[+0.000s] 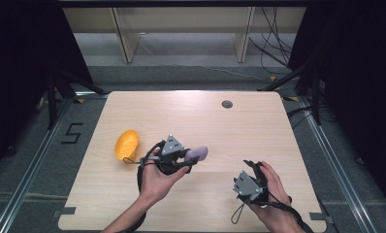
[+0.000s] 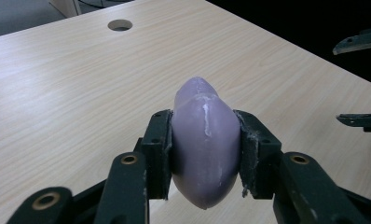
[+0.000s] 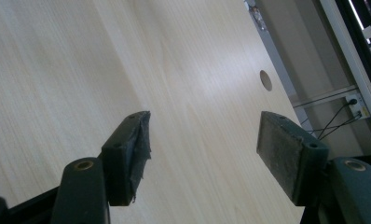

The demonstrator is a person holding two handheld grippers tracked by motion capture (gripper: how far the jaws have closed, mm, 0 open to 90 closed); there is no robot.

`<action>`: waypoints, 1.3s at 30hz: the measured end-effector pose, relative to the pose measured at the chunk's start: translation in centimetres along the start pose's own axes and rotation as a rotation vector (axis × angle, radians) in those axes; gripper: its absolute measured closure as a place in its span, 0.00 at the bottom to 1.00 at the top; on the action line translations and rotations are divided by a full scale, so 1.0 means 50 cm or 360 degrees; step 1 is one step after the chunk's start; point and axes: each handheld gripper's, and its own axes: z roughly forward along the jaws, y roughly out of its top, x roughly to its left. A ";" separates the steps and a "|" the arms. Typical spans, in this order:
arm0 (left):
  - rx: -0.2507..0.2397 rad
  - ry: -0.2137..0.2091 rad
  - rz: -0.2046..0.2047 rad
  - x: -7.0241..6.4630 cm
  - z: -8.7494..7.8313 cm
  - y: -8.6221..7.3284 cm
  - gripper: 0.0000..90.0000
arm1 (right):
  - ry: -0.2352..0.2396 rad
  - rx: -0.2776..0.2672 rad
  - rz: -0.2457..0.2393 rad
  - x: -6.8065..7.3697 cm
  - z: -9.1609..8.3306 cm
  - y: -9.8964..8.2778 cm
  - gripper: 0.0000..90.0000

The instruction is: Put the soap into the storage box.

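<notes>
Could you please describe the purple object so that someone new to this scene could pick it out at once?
On the light wooden table, look left of centre to the left gripper. Between its black pads sits a smooth, rounded lilac soap-like bar. Unlike the perforated yellow oval shell lying farther left, it is purple and held.

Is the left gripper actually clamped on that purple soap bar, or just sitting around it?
Clamped. In the left gripper view both pads press the sides of the purple soap bar, held above the table by the left gripper.
</notes>
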 end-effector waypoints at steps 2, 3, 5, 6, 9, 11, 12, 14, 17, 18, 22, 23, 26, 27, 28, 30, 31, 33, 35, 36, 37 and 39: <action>0.0014 0.0021 0.0000 0.005 -0.004 -0.002 0.66 | -0.0001 -0.0005 -0.0024 -0.002 0.001 0.000 0.39; 0.0015 0.0033 -0.0001 0.008 -0.006 -0.004 0.66 | 0.0005 -0.0005 -0.0023 -0.003 0.002 -0.001 0.39; 0.0011 0.0046 -0.0014 0.012 -0.009 -0.006 0.66 | 0.0012 0.0001 0.0006 -0.002 0.001 -0.001 0.39; 0.0016 0.0057 -0.0001 0.015 -0.012 -0.008 0.66 | 0.0012 0.0001 0.0005 -0.002 0.001 -0.001 0.39; 0.0025 0.0087 0.0007 0.022 -0.020 -0.009 0.66 | 0.0010 0.0004 0.0005 -0.002 0.002 -0.002 0.39; 0.0018 0.0104 0.0010 0.027 -0.025 -0.010 0.66 | 0.0022 0.0005 0.0009 -0.002 0.003 -0.002 0.39; 0.0001 0.0110 -0.0005 0.028 -0.027 -0.010 0.66 | 0.0018 0.0005 0.0007 -0.002 0.003 -0.001 0.39; 0.0010 0.0122 0.0003 0.034 -0.034 -0.011 0.66 | 0.0019 0.0006 0.0007 -0.001 0.004 -0.001 0.39; -0.0003 0.0142 -0.0016 0.038 -0.038 -0.013 0.66 | 0.0015 0.0007 0.0006 -0.001 0.004 -0.002 0.39; 0.0018 0.0153 -0.0009 0.040 -0.042 -0.014 0.66 | 0.0004 0.0006 0.0006 -0.001 0.005 -0.002 0.39; -0.0006 0.0171 -0.0026 0.046 -0.047 -0.018 0.66 | 0.0001 0.0007 0.0016 0.000 0.004 -0.004 0.40; -0.0006 0.0170 -0.0017 0.049 -0.049 -0.019 0.66 | 0.0004 0.0008 0.0007 -0.001 0.004 -0.004 0.40; 0.0004 0.0181 -0.0004 0.055 -0.057 -0.020 0.66 | 0.0009 0.0010 0.0004 -0.002 0.005 -0.004 0.40; -0.0017 0.0188 -0.0024 0.055 -0.057 -0.020 0.66 | 0.0009 0.0009 -0.0001 -0.002 0.005 -0.004 0.40; -0.0024 0.0193 -0.0019 0.057 -0.060 -0.020 0.66 | 0.0010 0.0012 0.0008 -0.002 0.005 -0.004 0.40; -0.0030 0.0204 -0.0019 0.061 -0.065 -0.021 0.66 | 0.0012 0.0018 0.0027 0.000 0.005 -0.005 0.41; -0.0026 0.0221 -0.0013 0.063 -0.069 -0.021 0.66 | 0.0007 0.0016 0.0025 0.000 0.004 -0.004 0.41; -0.0038 0.0243 -0.0026 0.067 -0.073 -0.022 0.66 | 0.0006 0.0012 0.0015 -0.001 0.004 -0.004 0.41; -0.0039 0.0241 -0.0030 0.072 -0.076 -0.024 0.66 | 0.0001 0.0011 0.0009 -0.001 0.004 -0.004 0.41; -0.0039 0.0251 -0.0027 0.074 -0.078 -0.024 0.66 | 0.0003 0.0014 0.0022 0.000 0.004 -0.004 0.41; -0.0035 0.0258 -0.0031 0.075 -0.079 -0.025 0.66 | 0.0006 0.0017 0.0030 0.001 0.004 -0.004 0.41; -0.0036 0.0259 -0.0033 0.080 -0.084 -0.027 0.66 | 0.0014 0.0019 0.0031 0.000 0.004 -0.005 0.41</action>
